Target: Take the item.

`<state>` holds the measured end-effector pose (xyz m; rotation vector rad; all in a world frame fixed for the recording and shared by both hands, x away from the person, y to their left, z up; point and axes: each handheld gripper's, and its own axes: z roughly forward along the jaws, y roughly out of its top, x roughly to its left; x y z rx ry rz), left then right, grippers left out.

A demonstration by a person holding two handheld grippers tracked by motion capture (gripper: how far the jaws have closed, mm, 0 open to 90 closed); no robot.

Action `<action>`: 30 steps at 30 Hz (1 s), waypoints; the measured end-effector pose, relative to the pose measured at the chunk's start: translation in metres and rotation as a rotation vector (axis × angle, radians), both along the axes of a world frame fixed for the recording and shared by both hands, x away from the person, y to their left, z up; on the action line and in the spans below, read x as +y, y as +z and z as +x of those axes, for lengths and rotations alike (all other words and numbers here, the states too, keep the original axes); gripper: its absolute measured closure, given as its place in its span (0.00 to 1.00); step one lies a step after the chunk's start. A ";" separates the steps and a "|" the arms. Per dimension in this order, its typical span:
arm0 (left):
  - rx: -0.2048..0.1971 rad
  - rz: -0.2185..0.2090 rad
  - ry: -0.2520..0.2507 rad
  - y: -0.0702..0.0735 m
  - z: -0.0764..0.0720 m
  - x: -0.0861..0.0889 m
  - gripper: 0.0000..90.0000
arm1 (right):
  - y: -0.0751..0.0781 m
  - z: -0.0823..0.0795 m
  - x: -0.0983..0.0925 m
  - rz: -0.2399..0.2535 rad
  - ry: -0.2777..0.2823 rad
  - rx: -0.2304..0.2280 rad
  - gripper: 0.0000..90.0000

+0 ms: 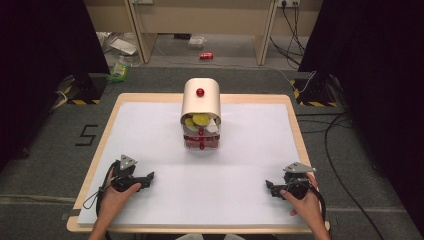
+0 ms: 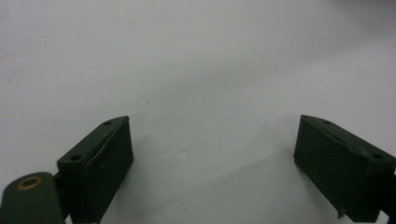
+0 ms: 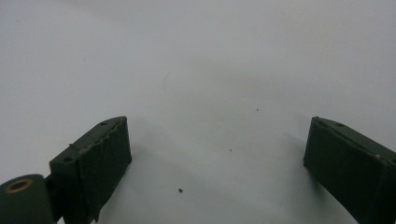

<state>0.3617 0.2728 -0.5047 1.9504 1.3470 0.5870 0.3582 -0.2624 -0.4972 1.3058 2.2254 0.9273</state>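
White matte sheet [image 1: 250, 150] covers a table with a pale wood rim [image 1: 295, 125]; grey carpet around it, black curtains at both sides.

Near edge: left gripper [image 1: 146, 180] lies on the sheet in the person's left hand [image 1: 117, 192], a grey three-cornered plate on top. Left gripper view: left gripper [image 2: 212, 158] has both black jaws spread wide, released, nothing between them, plain white sheet ahead. Jaw pads look flat, rectangular, faintly ribbed; a brass-ringed hole sits at the lower left corner.

Right gripper [image 1: 270, 187] mirrors it in the right hand [image 1: 302, 197], well apart from the left one, tips turned inward. Right gripper view: right gripper [image 3: 217, 161] is likewise released, jaws wide and empty; a few dark specks mark the sheet between and beyond them.

Beyond both grippers, roughly midway between them and well ahead: a small cream cabinet [image 1: 201, 102] with an arched, smooth top and a red round knob [image 1: 200, 92]. Its front shows stacked clear drawers [image 1: 201, 140] with red knobs; yellow round pieces [image 1: 197, 120] and something white sit in the upper one. Contents lower down too small to tell.

Farther, off the table: black tape on the carpet left of the left gripper forms a "5" [image 1: 86, 135]. A red can [image 1: 206, 55] lies on the floor beyond the cabinet; its label is unreadable. Wooden furniture legs and cables stand at the back.
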 end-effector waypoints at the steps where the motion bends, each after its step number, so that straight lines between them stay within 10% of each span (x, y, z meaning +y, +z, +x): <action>1: 0.000 -0.001 0.000 0.000 0.000 0.000 0.12 | 0.000 0.000 0.000 0.000 0.000 0.000 0.09; 16: -0.018 -0.026 -0.031 0.003 -0.002 -0.004 0.17 | 0.000 0.000 0.000 0.002 -0.001 0.002 0.09; 30: -0.089 -0.089 -0.144 0.040 -0.002 -0.032 0.17 | 0.000 0.000 0.000 0.001 -0.001 0.002 0.09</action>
